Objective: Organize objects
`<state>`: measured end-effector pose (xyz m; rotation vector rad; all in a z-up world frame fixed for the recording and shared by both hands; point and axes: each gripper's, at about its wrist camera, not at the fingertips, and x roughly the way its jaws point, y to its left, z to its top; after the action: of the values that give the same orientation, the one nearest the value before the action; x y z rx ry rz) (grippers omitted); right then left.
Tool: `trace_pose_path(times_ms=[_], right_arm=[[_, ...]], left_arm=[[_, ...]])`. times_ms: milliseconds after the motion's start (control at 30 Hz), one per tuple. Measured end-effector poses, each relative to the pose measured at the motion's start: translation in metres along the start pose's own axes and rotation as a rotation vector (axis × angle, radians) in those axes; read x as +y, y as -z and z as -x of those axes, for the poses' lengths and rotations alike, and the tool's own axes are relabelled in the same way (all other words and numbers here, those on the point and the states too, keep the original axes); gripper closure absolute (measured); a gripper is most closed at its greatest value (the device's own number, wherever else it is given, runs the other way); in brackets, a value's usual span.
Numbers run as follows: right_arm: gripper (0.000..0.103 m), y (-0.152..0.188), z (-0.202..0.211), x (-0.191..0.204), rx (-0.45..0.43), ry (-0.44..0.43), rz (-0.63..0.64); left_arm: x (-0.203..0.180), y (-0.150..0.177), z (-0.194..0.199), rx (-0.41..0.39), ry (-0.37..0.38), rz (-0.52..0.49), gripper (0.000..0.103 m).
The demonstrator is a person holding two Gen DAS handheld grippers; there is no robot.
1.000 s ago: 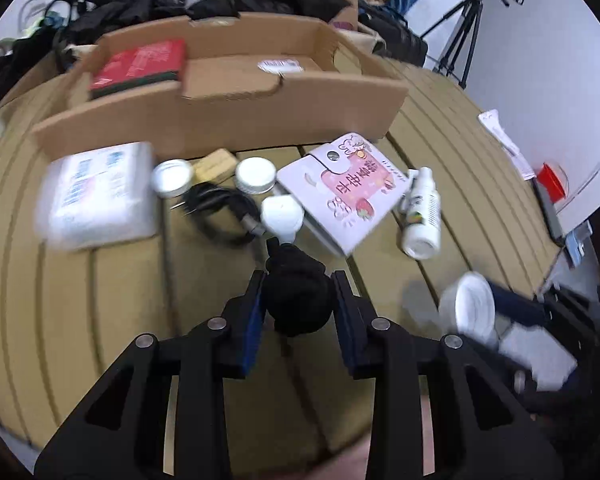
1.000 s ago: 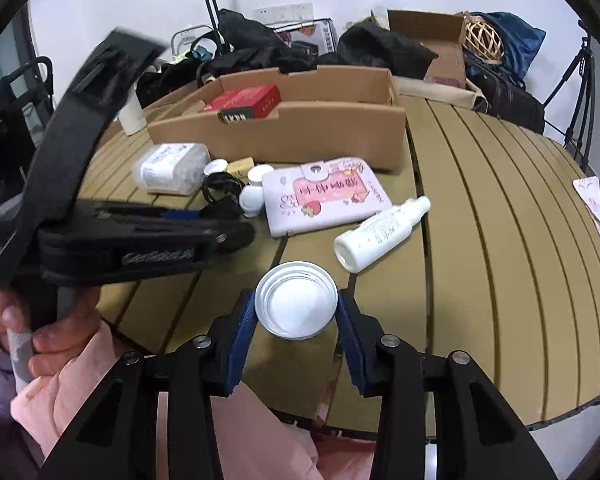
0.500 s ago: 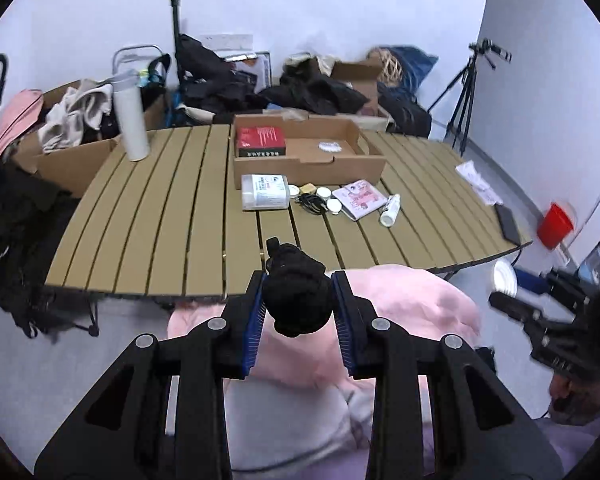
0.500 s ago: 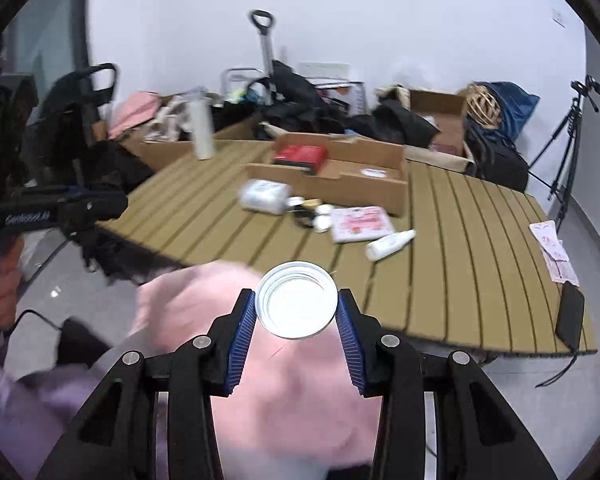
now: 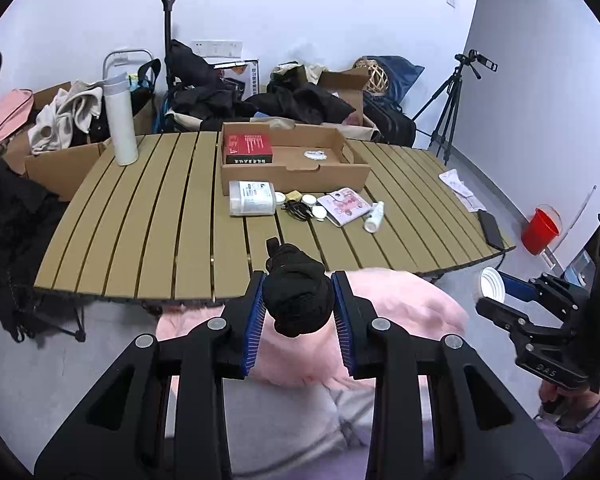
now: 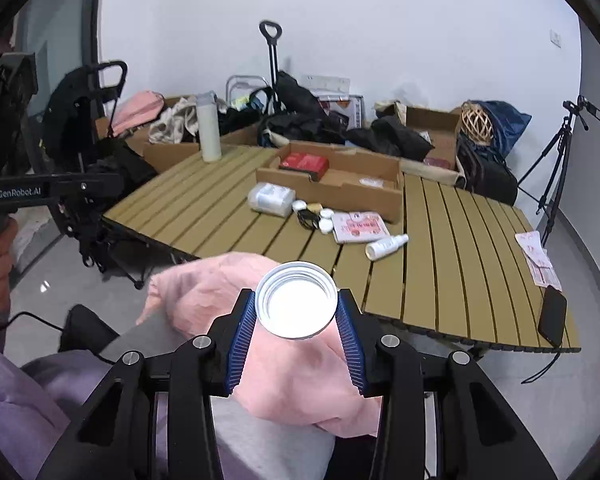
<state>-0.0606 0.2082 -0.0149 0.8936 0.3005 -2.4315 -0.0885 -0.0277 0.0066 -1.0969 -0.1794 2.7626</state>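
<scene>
My left gripper (image 5: pixel 298 300) is shut on a black rolled bundle of fabric (image 5: pixel 296 296), held off the table over a pink-clad lap. My right gripper (image 6: pixel 296 312) is shut on a white round lid (image 6: pixel 296 300), also held clear of the table; it also shows in the left wrist view (image 5: pixel 492 284). On the slatted table (image 5: pixel 160 220) lie a white packet (image 5: pixel 252 198), a black cable (image 5: pixel 298 210), small white lids (image 5: pixel 310 200), a pink booklet (image 5: pixel 344 206) and a white bottle (image 5: pixel 374 218). An open cardboard box (image 5: pixel 292 160) holds a red box (image 5: pixel 247 148).
A white thermos (image 5: pixel 120 120) stands at the table's far left. A phone (image 5: pixel 490 230) and papers (image 5: pixel 458 190) lie at its right edge. Bags, clothes and boxes crowd behind the table. A tripod (image 5: pixel 452 108) and a red bucket (image 5: pixel 540 230) stand to the right.
Both grippers have pulled far back from the table with their objects still held. The table now lies at a distance, seen whole.
</scene>
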Motion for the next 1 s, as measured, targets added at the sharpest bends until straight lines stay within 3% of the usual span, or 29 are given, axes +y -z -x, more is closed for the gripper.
trace_pose_path(times_ms=[133,267,367,433,567,633,700,767,833,900,1000], right_arm=[[0.059,-0.027,-0.034,-0.015,0.040,-0.010,0.020],[0.059,-0.089,-0.083,-0.038,0.030,-0.057,0.028],[0.059,-0.150,-0.149,-0.056,0.066,-0.123,0.008],[0.059,-0.180,-0.193,-0.066,0.101,-0.151,-0.023],[0.059,-0.221,-0.293,-0.074,0.210,-0.105,-0.008],[0.059,-0.229,-0.344,-0.076,0.277,-0.109,-0.009],[0.059,-0.230,-0.380,-0.075,0.324,-0.123,-0.013],[0.059,-0.229,-0.405,-0.074,0.355,-0.171,-0.053],[0.054,-0.228,-0.422,-0.071,0.385,-0.234,-0.084],[0.014,-0.226,-0.423,-0.065,0.378,-0.251,-0.079],[0.014,-0.233,-0.400,-0.069,0.330,-0.261,-0.087]], left_arm=[[0.022,-0.045,-0.040,0.031,0.031,0.006,0.075],[0.039,-0.114,-0.095,0.079,0.061,0.026,0.075],[0.051,-0.161,-0.159,0.151,0.079,0.042,0.075],[0.060,-0.184,-0.210,0.208,0.046,0.060,0.075],[0.081,-0.197,-0.298,0.332,-0.053,0.099,0.075],[0.090,-0.201,-0.329,0.361,-0.051,0.095,0.073],[0.099,-0.204,-0.343,0.366,-0.098,0.106,0.071],[0.108,-0.207,-0.350,0.360,-0.100,0.115,0.053],[0.113,-0.208,-0.341,0.331,-0.099,0.127,0.044],[0.116,-0.211,-0.329,0.309,-0.097,0.122,0.039],[0.116,-0.214,-0.297,0.276,-0.130,0.104,0.028]])
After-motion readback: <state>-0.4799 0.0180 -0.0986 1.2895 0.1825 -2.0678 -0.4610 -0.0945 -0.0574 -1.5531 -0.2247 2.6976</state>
